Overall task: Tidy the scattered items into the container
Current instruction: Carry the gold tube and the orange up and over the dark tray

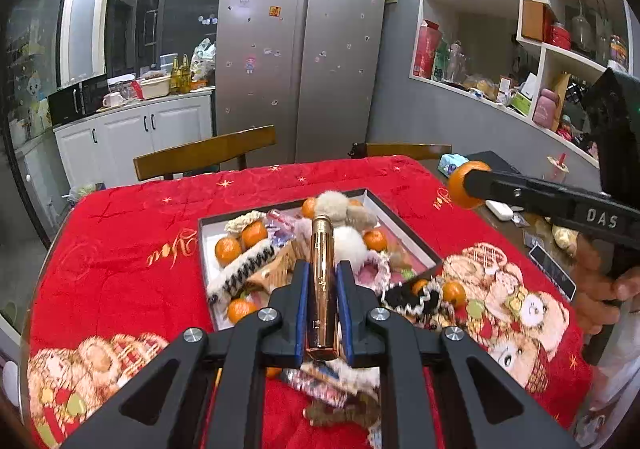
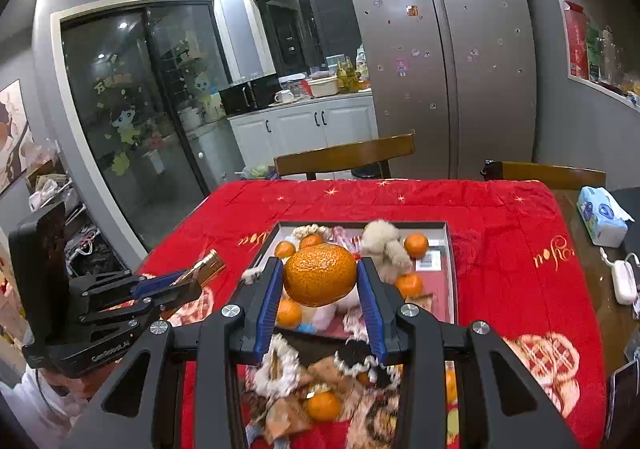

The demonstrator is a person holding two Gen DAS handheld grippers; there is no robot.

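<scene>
From my left wrist camera, the left gripper [image 1: 323, 289] is clamped tight on a gold tube [image 1: 322, 281], which stands lengthwise between the blue pads and sticks out past the fingertips. Just ahead of the jaws sits the shallow tray [image 1: 404, 227], already holding several small oranges, a fluffy white toy [image 1: 340, 209] and a striped hair clip [image 1: 248, 269]. To the right of the jaws, at the tray's near corner, I see a black frilly hair tie [image 1: 404, 297] and a loose orange [image 1: 454, 293] on the red cloth [image 1: 132, 281]. Below the jaws lies a blurred heap of wrappers. Far to the right, well above the cloth, the other gripper reaches in with a fruit at its tip.

From my right wrist camera, the right gripper [image 2: 320, 285] holds a mandarin [image 2: 320, 281] with the jaws partway closed, a pad pressing each side of it. The tray [image 2: 450, 249] lies directly beyond the jaws. Beneath the jaws, on the cloth, are scattered hair ties, wrappers and one small orange [image 2: 322, 405]. Off to the left, the left gripper [image 2: 182, 283] shows side-on, the gold tube [image 2: 208, 265] poking from its tip.
</scene>
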